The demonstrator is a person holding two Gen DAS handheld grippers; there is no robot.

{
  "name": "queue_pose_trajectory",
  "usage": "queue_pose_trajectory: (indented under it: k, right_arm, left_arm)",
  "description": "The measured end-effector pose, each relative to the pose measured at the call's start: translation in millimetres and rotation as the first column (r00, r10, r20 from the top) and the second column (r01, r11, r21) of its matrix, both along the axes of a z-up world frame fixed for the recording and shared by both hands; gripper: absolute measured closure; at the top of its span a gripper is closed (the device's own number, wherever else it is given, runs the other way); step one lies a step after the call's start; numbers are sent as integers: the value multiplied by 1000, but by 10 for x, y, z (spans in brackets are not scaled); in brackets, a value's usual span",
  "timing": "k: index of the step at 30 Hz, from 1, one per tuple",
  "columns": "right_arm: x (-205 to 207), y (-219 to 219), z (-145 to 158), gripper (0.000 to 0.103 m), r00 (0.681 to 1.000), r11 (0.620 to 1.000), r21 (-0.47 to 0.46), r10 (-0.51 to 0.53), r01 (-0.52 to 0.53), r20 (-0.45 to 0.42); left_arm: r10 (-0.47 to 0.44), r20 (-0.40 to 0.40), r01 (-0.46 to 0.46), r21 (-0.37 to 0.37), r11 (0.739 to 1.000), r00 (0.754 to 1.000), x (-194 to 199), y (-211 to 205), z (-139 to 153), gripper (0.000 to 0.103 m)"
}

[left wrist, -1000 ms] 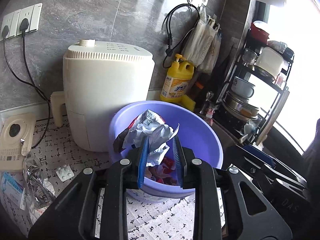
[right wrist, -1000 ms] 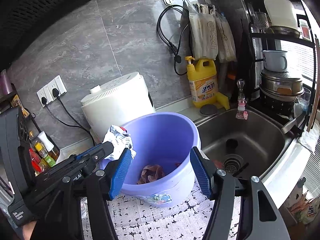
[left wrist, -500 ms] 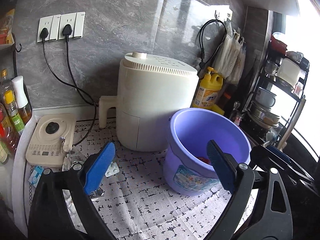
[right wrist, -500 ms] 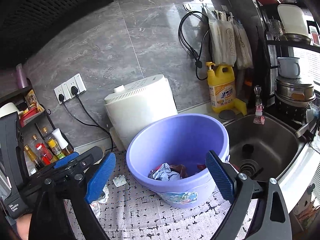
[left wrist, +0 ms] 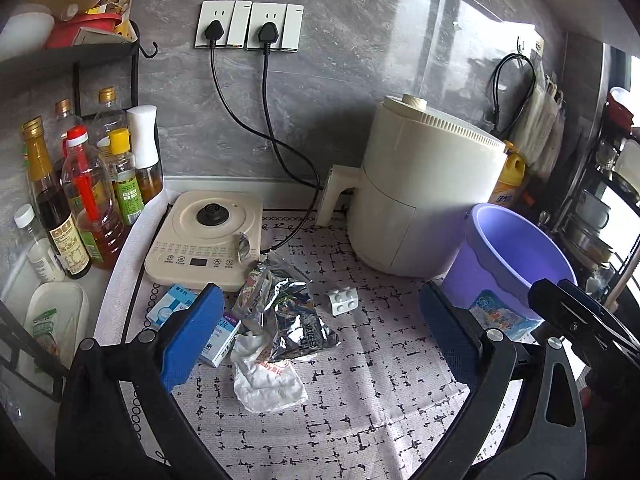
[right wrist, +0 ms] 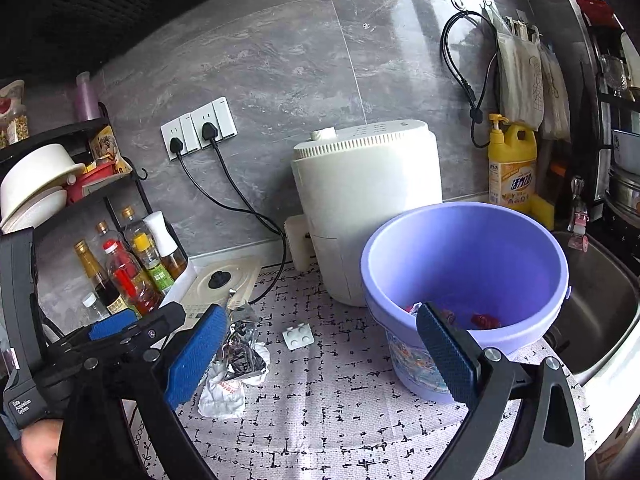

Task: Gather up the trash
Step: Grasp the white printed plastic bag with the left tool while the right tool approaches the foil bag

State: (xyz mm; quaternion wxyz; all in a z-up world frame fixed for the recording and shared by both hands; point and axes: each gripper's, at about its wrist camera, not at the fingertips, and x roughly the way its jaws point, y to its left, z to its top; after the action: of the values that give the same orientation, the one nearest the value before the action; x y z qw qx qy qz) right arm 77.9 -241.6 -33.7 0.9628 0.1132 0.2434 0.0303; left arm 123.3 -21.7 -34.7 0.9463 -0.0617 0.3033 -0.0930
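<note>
A purple bucket point(left wrist: 516, 264) stands on the patterned mat, with red and white wrappers point(right wrist: 484, 320) lying in its bottom. Left of it on the mat lie a silver foil wrapper point(left wrist: 288, 312), a crumpled white paper point(left wrist: 268, 380), a white blister pack point(left wrist: 342, 302) and two small medicine boxes point(left wrist: 222, 340). My left gripper point(left wrist: 320, 332) hovers over this litter, its jaws opening wide with nothing pressed between the pads. My right gripper point(right wrist: 322, 350) hangs beside the bucket point(right wrist: 464, 264), jaws wide but closing, holding nothing. The foil wrapper point(right wrist: 240, 348) sits near its left pad.
A white air fryer point(left wrist: 424, 200) stands behind the bucket, and a flat cooker point(left wrist: 208, 232) lies at the back left. Oil and sauce bottles point(left wrist: 80, 188) line the left edge. A steel sink point(right wrist: 600, 312) and yellow detergent bottle point(right wrist: 512, 168) are on the right. Black cords run down the wall.
The left gripper let a crumpled wrapper drop into the bucket, opened wide and swung left over the litter. The right gripper opened too and swung left.
</note>
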Motion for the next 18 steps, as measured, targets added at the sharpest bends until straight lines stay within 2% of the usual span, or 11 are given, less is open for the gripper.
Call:
queue_pose_trajectory:
  k: [4,12,14,16,18]
  right_arm:
    - [62,136,-127,18,999,999,7,33,-32,-36]
    - [121,340,-400,19,992,997,1,78,-78,-98]
    - [138,351,-479,16,989,997,9,81,-81,-120]
    - [147,355,-554,9,987,997,11,83,-82,-138]
    - [159,364,-614,8,985,996,7,84,-84,-151]
  left_arm:
    - [38,-25,-37,14,999,999,-55,192,-125,6]
    - [77,-109,-75,28,997,991,-101,390,-506,6]
    - [82,-130,-79,28,996,988,-91,406,-603,6]
    - [82,-149,-78,29,996,985,-76,409,-695,6]
    - [86,-166,-81,34,996,982,-51,408,-788,6]
